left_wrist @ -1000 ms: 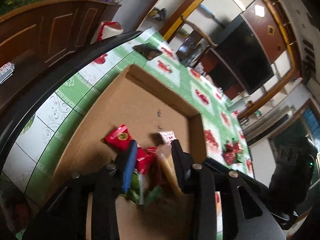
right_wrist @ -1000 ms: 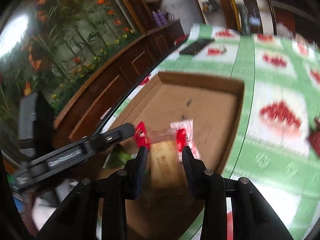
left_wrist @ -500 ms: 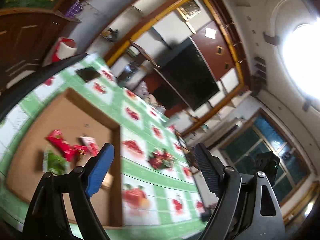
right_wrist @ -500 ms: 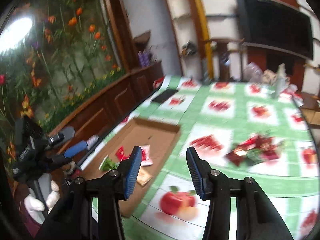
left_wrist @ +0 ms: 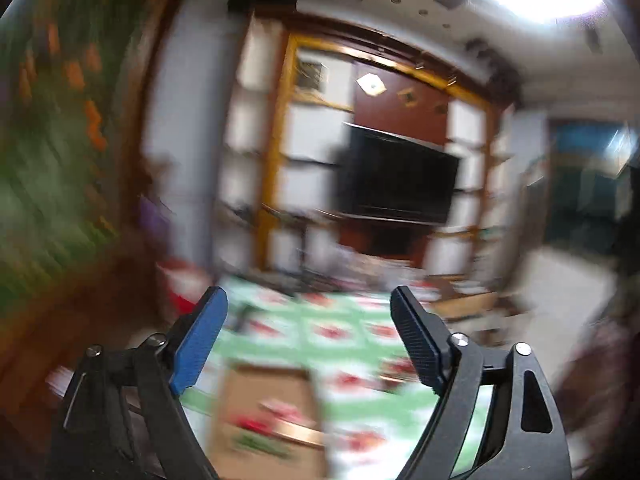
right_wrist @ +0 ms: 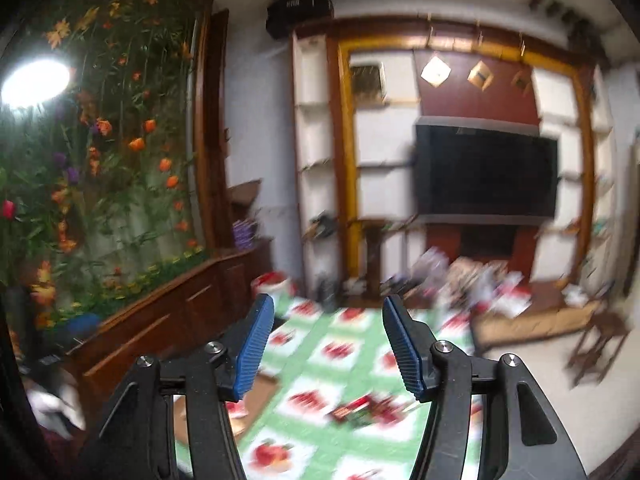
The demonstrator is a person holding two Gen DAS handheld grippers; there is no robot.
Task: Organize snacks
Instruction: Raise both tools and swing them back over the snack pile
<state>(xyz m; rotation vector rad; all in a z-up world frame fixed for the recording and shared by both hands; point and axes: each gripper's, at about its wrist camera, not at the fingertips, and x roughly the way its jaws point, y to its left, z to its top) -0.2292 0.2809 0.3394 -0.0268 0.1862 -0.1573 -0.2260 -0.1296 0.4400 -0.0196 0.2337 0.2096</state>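
Observation:
Both views are blurred by motion. My left gripper [left_wrist: 309, 300] hangs high above the table, its jaws opening wide with nothing between them. Far below it lies the cardboard box [left_wrist: 264, 388] holding several red, green and tan snack packets [left_wrist: 264, 428]. My right gripper [right_wrist: 328, 312] is also raised, jaws opening and empty. A loose pile of red snack packets [right_wrist: 368, 410] lies on the green tablecloth [right_wrist: 320, 436] below its right finger. The box corner [right_wrist: 260, 392] shows at lower left in the right wrist view.
A dark wooden sideboard [right_wrist: 168, 316] runs along the table's left side under a flower mural. A television [right_wrist: 486, 172] in a shelf wall stands behind the table. A low bench [right_wrist: 536, 324] and a small stool [right_wrist: 596, 344] stand on the floor at right.
Both grippers rose from inside the box to well above the table and swung level. Each let go of the packets it was shut on, and both pairs of jaws spread apart.

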